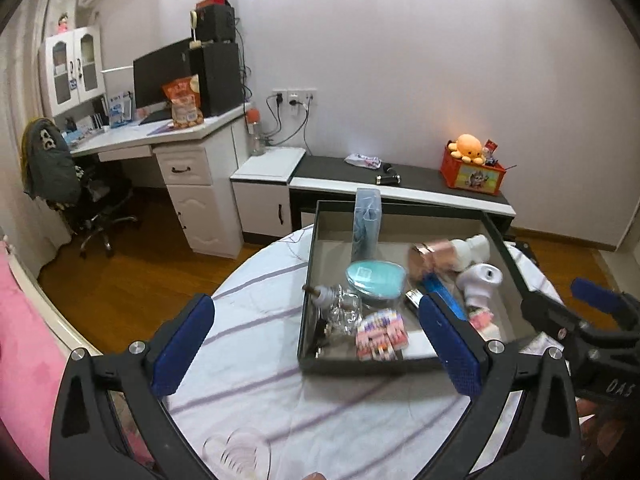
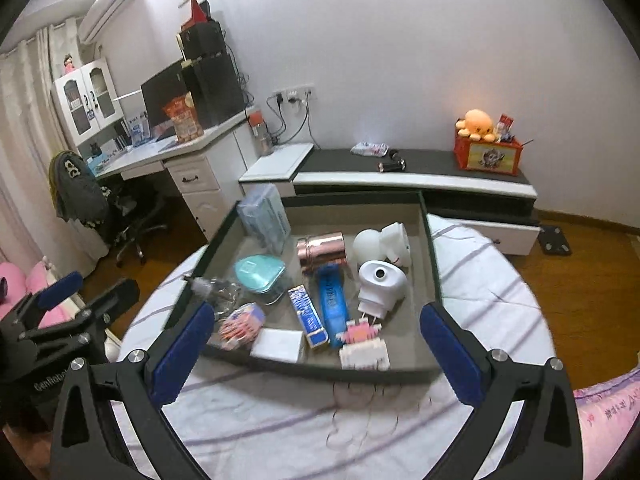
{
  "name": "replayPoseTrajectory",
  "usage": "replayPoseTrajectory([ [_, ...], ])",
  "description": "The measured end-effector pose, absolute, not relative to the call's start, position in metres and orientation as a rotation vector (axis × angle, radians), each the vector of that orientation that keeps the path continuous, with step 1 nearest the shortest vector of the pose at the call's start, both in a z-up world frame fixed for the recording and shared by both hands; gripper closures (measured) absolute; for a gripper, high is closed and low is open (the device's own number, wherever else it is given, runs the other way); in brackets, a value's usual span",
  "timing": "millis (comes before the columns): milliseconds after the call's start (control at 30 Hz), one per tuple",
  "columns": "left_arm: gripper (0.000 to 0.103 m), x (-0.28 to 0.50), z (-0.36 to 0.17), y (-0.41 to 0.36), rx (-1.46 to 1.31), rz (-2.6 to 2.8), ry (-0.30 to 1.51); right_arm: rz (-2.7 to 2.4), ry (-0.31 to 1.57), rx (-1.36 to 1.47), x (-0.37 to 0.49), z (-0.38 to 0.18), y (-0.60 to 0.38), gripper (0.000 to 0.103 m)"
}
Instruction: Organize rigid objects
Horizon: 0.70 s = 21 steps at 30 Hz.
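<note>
A dark tray (image 2: pixel 434 280) (image 1: pixel 312 240) sits on a round table with a striped white cloth (image 2: pixel 280 416) (image 1: pixel 280 400). It holds several items: a teal lidded box (image 2: pixel 258 270) (image 1: pixel 374 278), a copper cup (image 2: pixel 322 250), a blue tube (image 2: pixel 332 300), a blue-white box (image 2: pixel 308 316), white devices (image 2: pixel 380 278), a white card (image 2: pixel 278 344) and a pale blue pack (image 2: pixel 266 212) (image 1: pixel 366 220). My left gripper (image 1: pixel 316 344) is open and empty before the tray's near left corner. My right gripper (image 2: pixel 314 356) is open and empty at the tray's near edge.
A white desk (image 1: pixel 160 136) with a monitor and an office chair (image 1: pixel 80 192) stand at the left. A low dark-topped cabinet (image 2: pixel 420 168) along the wall carries an orange box with a plush toy (image 2: pixel 486 148). Wooden floor surrounds the table. Pink bedding (image 1: pixel 24 340) lies at left.
</note>
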State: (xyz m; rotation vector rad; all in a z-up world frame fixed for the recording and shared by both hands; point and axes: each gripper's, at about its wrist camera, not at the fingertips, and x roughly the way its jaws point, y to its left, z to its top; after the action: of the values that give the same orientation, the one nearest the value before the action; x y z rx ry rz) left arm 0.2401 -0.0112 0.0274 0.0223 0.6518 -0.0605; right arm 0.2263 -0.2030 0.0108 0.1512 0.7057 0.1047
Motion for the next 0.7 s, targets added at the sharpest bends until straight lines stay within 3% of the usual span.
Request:
replayPoseTrajectory([
  [300,0.000,0.131,0.064,0.003,0.017,-0.059,0.564,0.050,0.556,0.134,0.112,0.061,-0.193,0.000],
  [700,0.000,0.015,0.067,0.012,-0.030,-0.022,0.492,-0.012,0.431,0.101,-0.024,0.074,-0.190,0.000],
])
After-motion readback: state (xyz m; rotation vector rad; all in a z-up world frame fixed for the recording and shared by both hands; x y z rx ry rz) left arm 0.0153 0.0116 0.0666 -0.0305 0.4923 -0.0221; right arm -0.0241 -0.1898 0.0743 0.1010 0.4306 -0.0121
